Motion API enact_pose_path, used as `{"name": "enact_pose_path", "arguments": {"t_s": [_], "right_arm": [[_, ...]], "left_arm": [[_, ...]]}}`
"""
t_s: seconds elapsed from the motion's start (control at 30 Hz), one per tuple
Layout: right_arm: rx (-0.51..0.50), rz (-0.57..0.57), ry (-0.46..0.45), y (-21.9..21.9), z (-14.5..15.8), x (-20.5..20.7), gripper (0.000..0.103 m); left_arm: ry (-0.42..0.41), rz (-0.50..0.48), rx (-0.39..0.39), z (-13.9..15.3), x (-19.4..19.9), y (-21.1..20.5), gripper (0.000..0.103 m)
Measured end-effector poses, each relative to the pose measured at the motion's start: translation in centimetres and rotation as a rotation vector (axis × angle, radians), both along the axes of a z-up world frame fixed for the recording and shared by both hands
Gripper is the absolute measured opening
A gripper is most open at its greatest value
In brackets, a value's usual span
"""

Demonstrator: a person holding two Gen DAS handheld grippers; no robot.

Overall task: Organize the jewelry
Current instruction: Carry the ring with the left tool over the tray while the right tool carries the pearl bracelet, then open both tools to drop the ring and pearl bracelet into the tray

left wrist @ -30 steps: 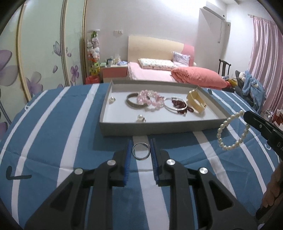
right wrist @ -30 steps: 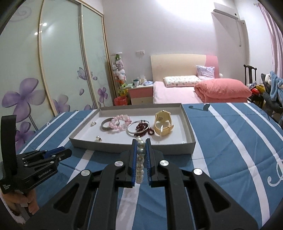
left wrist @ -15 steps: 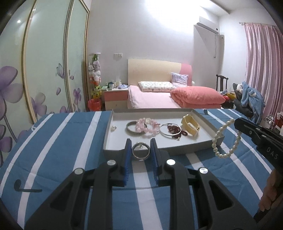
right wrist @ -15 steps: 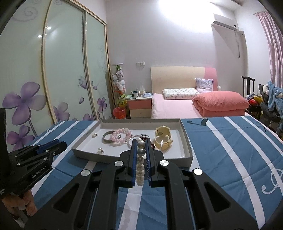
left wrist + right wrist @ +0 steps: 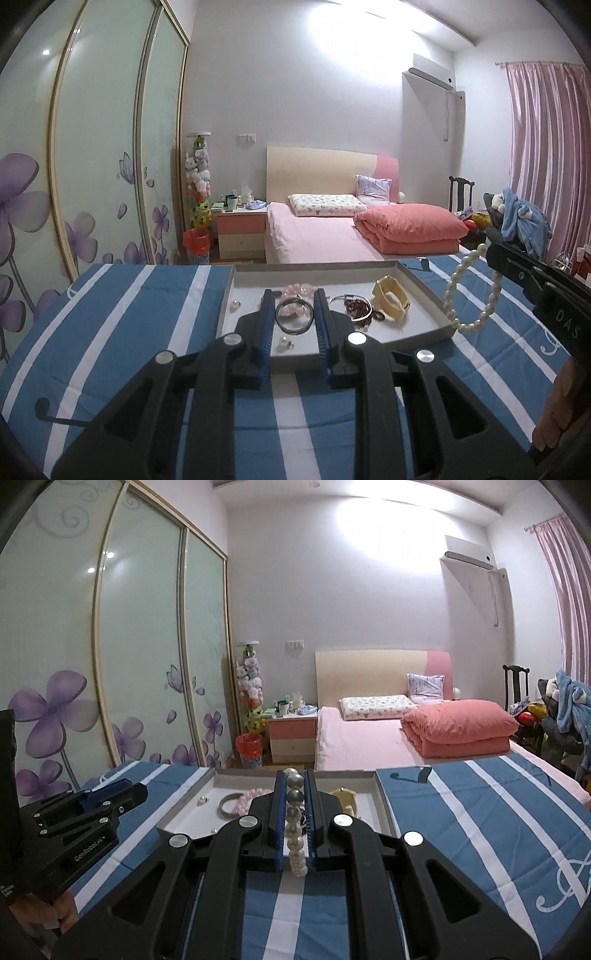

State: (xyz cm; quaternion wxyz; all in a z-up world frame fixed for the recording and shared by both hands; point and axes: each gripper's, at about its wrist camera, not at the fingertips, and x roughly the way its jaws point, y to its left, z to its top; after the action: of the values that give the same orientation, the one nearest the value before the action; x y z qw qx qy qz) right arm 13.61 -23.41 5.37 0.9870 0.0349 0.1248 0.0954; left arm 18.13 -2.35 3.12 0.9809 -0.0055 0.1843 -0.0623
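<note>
Blocking much of the grey tray in the right wrist view, the right hand-held gripper pinches a pearl bracelet, hiding a dark bead strand there. Only the left wrist view shows that strand, a cream watch and the pearl loop dangling. The left hand-held gripper clamps a silver bangle above the blue striped worktop.

Glossy metal ring, lustrous pearl bracelet, matt cardboard tray.
</note>
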Motion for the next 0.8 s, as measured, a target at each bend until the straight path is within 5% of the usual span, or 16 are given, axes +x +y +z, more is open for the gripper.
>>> {"name": "enact_pose_path", "arguments": {"t_s": [0.8], "right_arm": [[-0.018,0.006,-0.004,2.2,-1.9,9.7,0.01]], "left_arm": [[-0.003,0.035,-0.017,-0.5,10.9,0.2,0.022]]}}
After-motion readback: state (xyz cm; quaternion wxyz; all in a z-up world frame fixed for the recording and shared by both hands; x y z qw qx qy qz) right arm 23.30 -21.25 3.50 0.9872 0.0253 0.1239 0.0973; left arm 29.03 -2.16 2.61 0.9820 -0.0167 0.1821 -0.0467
